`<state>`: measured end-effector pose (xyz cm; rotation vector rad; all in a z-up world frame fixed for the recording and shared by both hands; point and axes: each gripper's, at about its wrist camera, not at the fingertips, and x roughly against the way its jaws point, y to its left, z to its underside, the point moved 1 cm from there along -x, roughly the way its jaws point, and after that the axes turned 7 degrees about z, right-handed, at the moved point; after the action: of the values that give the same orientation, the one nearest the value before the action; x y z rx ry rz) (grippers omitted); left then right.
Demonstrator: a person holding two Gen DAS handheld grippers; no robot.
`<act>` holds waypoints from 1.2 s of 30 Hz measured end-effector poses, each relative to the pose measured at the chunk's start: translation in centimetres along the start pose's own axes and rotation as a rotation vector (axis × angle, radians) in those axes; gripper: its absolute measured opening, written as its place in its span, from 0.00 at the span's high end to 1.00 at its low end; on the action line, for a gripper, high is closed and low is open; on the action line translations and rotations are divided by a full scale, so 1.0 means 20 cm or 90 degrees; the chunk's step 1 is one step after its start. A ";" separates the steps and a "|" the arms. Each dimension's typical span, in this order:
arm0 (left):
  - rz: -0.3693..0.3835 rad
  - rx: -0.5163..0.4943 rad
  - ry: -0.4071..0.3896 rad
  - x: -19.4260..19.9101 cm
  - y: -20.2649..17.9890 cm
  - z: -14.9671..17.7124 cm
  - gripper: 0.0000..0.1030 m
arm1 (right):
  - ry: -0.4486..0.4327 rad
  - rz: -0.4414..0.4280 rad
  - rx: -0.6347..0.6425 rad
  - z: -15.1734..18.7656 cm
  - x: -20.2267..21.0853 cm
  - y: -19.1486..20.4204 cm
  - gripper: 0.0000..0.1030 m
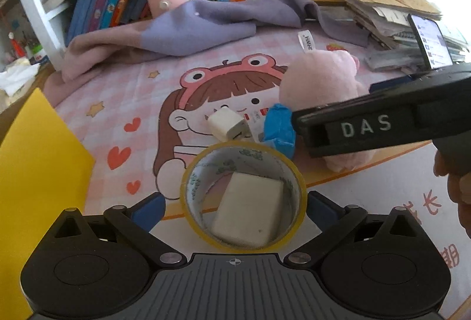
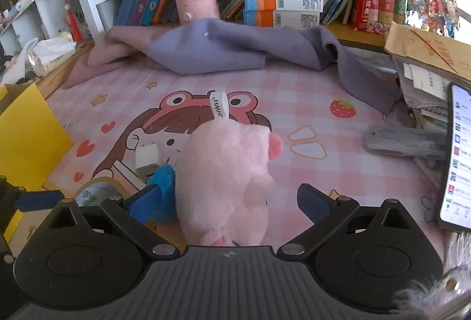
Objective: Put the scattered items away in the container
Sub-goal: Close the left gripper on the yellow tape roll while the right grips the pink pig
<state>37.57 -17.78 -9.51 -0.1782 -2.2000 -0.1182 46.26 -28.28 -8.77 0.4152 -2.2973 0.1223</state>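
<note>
The pink plush (image 2: 226, 178) hides its own face in the right wrist view, its lower end cut by the gripper body, and it covers most of the blue item (image 2: 163, 187) beside it. In the left wrist view the right gripper (image 1: 382, 126) crosses the plush (image 1: 321, 78), hiding its near side. The yellow container (image 1: 35, 173) runs off the left edge, and the phone (image 2: 459, 158) off the right edge, its screen text too small to read.
</note>
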 end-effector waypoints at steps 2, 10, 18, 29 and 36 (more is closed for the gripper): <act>-0.001 -0.004 -0.002 -0.02 0.01 -0.01 0.00 | 0.000 -0.002 0.001 -0.01 -0.02 0.00 0.05; -0.004 -0.029 0.010 -0.12 0.00 -0.02 0.00 | -0.001 -0.033 -0.011 -0.01 -0.05 0.00 0.08; 0.009 -0.016 0.012 -0.12 0.04 -0.02 0.01 | 0.018 -0.050 -0.014 0.00 0.04 -0.02 0.10; 0.020 -0.006 0.016 -0.12 0.05 -0.01 0.03 | 0.037 -0.015 0.037 0.00 -0.11 0.05 0.31; 0.043 0.009 -0.001 -0.08 0.04 0.02 0.14 | 0.029 -0.041 0.014 -0.01 -0.03 -0.01 0.44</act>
<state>38.34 -17.16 -10.94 -0.2440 -2.1927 -0.0644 46.75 -28.37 -9.07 0.4919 -2.2373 0.1237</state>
